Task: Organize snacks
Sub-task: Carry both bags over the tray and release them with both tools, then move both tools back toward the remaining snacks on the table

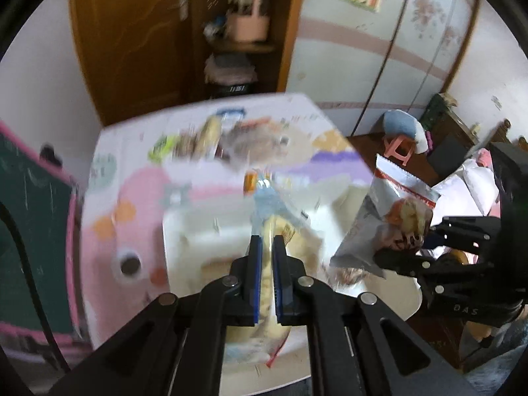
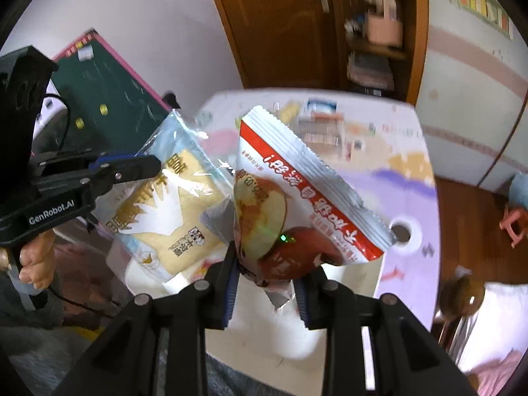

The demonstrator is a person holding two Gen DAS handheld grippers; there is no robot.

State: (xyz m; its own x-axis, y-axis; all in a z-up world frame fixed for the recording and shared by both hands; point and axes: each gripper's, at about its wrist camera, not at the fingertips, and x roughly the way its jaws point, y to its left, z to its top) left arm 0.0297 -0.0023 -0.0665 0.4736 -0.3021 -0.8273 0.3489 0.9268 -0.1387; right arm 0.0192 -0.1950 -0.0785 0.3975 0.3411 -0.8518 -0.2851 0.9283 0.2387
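Left tool (image 1: 267,241) was pinching the clear bread packet (image 2: 171,211) and right tool (image 2: 265,264) clamped the apple-chip bag (image 2: 307,194) at its 3 o'clock, both held above the table (image 1: 109,231).

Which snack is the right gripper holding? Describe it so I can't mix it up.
Above the white bin on the cartoon-print table, two held packets hang side by side. The right gripper pinches the white apple packet, red-bordered with apple pictures; the clear bread packet beside it shows pale yellow bread.
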